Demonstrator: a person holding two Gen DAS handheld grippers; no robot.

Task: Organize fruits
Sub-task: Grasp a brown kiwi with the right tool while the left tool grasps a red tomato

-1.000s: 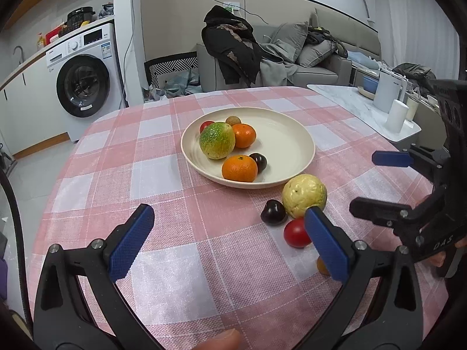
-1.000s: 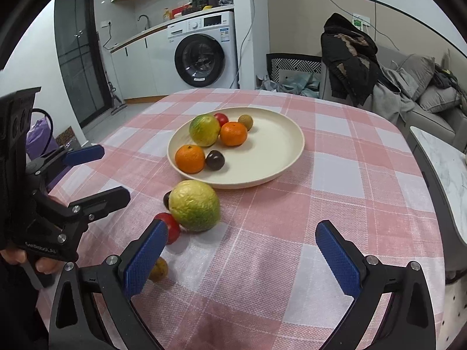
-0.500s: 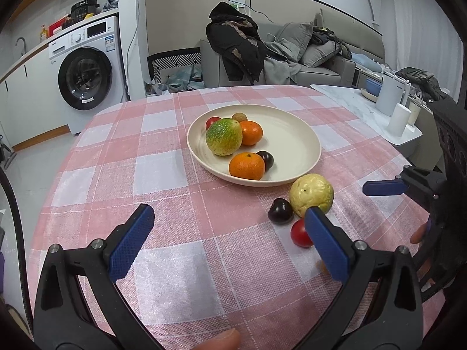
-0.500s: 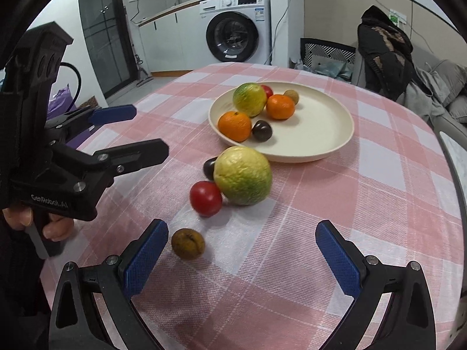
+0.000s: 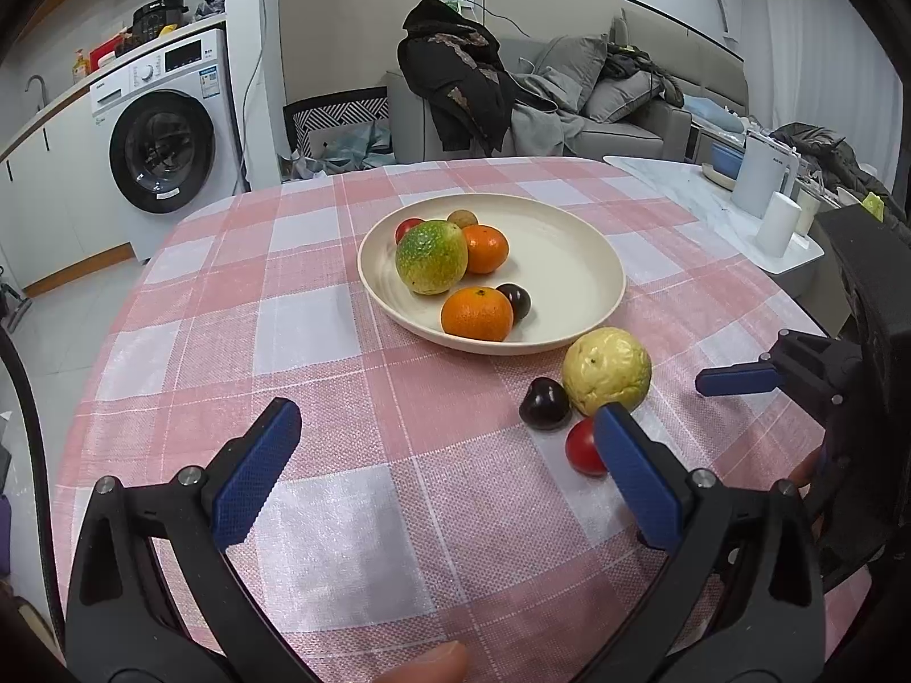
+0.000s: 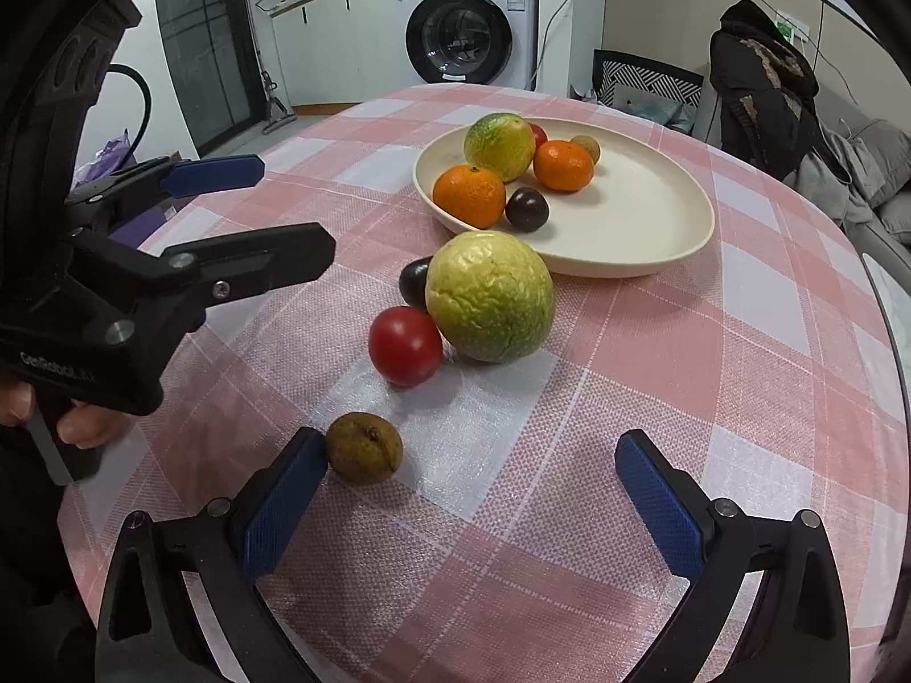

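**Four fruits off the plate, and every one of them rolls**

Four pieces sit on the cloth ahead of my right gripper [image 6: 464, 492], whose fingers are spread wide and hold nothing. The longan [image 6: 364, 447] lies just inside my left-hand pad [image 6: 282, 509], almost touching it. Beyond it sits the tomato [image 6: 405, 346], then the big guava [image 6: 489, 296], with a dark plum [image 6: 414, 283] tucked behind. The plate [image 6: 655, 253] is farther on, already carrying five or six fruits.

My left gripper [image 5: 444, 467] is also wide open and empty, with the same cluster beside its right pad [image 5: 637, 484].

The risk I see is a nudge. The longan is small, round and dry-skinned; if one pad meets it first, it could skid over the woven checked cloth [image 6: 626, 398]. The tomato is smooth and glossy, so it might squirt from flat pads, or split if squeezed hard. The guava is wide and bumpy, and touches its neighbours; shifting it would likely send them rolling.
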